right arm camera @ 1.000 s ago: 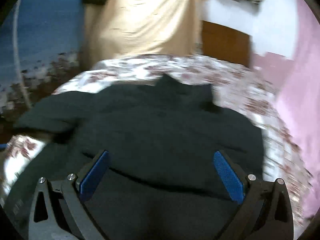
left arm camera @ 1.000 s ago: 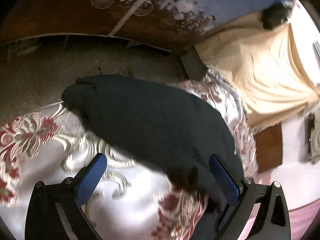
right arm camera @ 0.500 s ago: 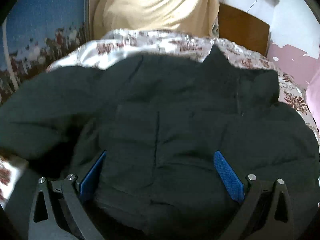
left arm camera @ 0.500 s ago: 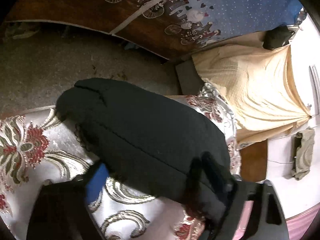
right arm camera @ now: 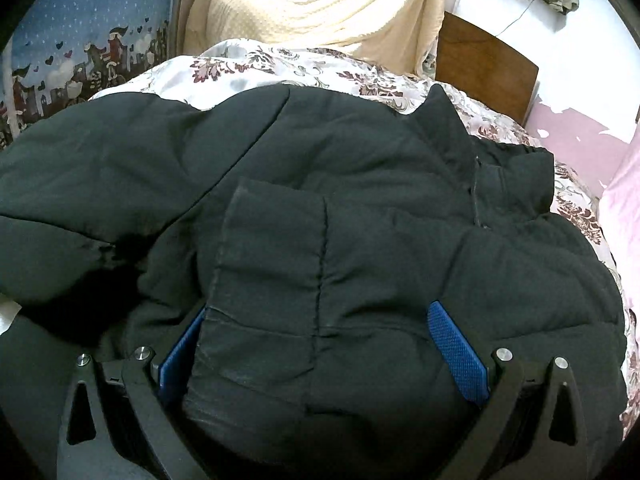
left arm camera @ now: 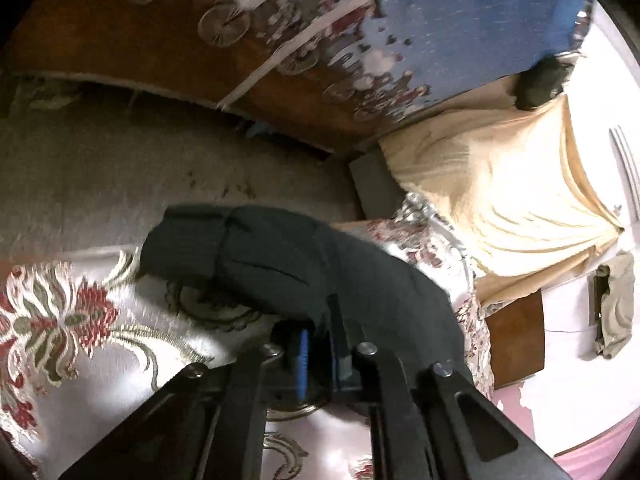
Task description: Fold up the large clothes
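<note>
Black padded jacket (right arm camera: pixel 320 208) spread on floral satin bedspread (left arm camera: pixel 80 340). Sleeve edge pinched by left gripper (left arm camera: pixel 320 350); right gripper (right arm camera: pixel 324 356) wide (fabric between jaws). Sleeve fold-in judged next.

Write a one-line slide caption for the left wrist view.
Left gripper pinches the black jacket edge on a floral bedspread.
</note>
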Motion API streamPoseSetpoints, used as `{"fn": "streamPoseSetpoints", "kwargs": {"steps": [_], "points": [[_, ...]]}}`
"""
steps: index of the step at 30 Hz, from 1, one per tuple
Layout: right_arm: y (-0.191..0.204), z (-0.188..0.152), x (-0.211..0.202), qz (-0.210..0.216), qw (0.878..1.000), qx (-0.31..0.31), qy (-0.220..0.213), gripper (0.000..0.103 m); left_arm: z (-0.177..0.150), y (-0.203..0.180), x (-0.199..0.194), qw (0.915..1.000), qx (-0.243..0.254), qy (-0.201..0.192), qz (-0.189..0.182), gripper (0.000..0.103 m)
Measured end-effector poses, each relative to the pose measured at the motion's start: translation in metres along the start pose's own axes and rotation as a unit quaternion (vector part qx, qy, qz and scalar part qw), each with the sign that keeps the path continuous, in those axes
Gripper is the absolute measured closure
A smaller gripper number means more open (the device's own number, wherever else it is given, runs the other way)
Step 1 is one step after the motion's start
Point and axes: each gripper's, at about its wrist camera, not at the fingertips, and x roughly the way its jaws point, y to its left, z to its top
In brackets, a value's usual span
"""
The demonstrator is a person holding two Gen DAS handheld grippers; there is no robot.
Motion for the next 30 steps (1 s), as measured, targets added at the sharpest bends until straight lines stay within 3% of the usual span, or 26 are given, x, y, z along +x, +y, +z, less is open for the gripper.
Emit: {"fn": "streamPoseSetpoints", "kwargs": {"steps": [5,8,10,13,15,19,23,25,27,30], "points": [[-0.006,0.003,-0.008,0.01,1.0,0.007,-0.009,0.001,0.0,-0.028,-0.025,0.9956,0.069,-0.063,-0.011,0.097],[-0.017,0.009,-0.035,0.027,0.999,-0.005,-0.026,0.001,0.0,-0.059,-0.042,0.9882,0.124,-0.088,-0.02,0.097],[-0.031,0.013,-0.061,0.052,0.998,-0.013,-0.041,0.001,-0.003,-0.087,-0.057,0.9798,0.167,-0.103,-0.037,0.097],[-0.062,0.013,-0.095,0.08,0.995,0.005,-0.06,0.001,-0.013,-0.136,-0.069,0.9602,0.251,-0.099,-0.071,0.097],[-0.092,0.005,-0.115,0.086,0.994,0.027,-0.07,0.001,-0.028,-0.173,-0.077,0.9404,0.313,-0.094,-0.093,0.097],[-0.145,-0.025,-0.132,0.054,0.994,0.064,-0.064,0.001,-0.061,-0.228,-0.088,0.91,0.385,-0.072,-0.137,0.097],[-0.188,-0.053,-0.135,0.014,0.994,0.091,-0.065,0.001,-0.114,-0.286,-0.097,0.8634,0.471,-0.049,-0.175,0.097],[-0.204,-0.062,-0.135,-0.001,0.993,0.097,-0.07,0.001,-0.151,-0.313,-0.094,0.8347,0.517,-0.02,-0.188,0.097],[-0.221,-0.07,-0.133,-0.02,0.991,0.105,-0.076,0.001,-0.188,-0.331,-0.087,0.8068,0.557,0.004,-0.196,0.097],[-0.242,-0.081,-0.128,-0.031,0.988,0.127,-0.083,0.001,-0.245,-0.343,-0.072,0.7719,0.6,0.043,-0.205,0.097]]}}
